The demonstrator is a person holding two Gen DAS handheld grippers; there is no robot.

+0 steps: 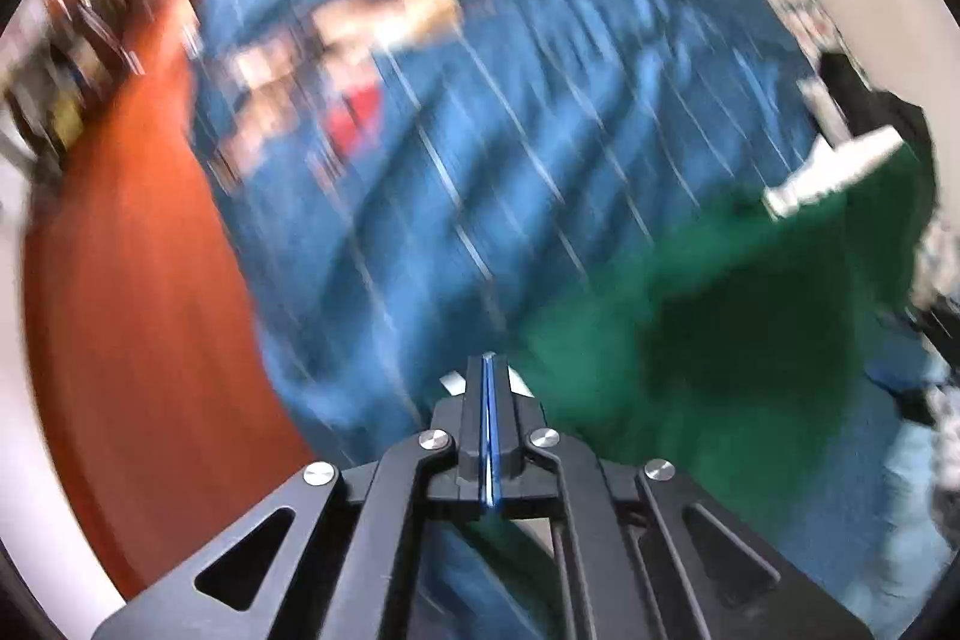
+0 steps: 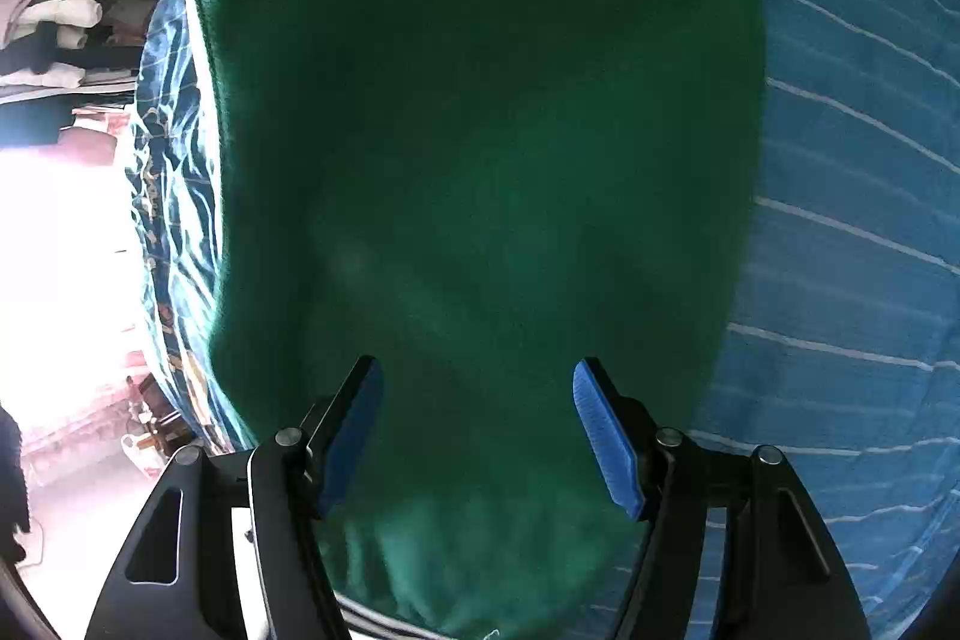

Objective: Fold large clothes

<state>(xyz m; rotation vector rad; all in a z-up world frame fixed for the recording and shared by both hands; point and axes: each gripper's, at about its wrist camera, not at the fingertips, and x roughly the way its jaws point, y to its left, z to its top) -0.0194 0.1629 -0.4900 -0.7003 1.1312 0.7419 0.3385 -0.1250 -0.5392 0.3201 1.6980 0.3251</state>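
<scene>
A dark green garment [image 2: 480, 130] lies on a blue striped bed cover [image 2: 852, 172]. In the right wrist view it fills the middle, and my right gripper [image 2: 477, 379] is open just above it, blue pads [image 2: 600, 430] wide apart, holding nothing. In the blurred left wrist view the green garment [image 1: 708, 340] lies at lower right on the blue cover [image 1: 480, 160]. My left gripper [image 1: 489, 361] is shut, its pads pressed together at the garment's left edge; whether cloth is pinched cannot be told. The right gripper's white and black body [image 1: 840, 154] shows over the garment's far side.
A reddish-brown floor [image 1: 132, 280] runs along the bed's left side, with cluttered shelves [image 1: 78, 40] beyond. In the right wrist view, piled clothes [image 2: 66, 10] sit on racks at upper left and a bright washed-out area [image 2: 54, 250] lies beside the bed.
</scene>
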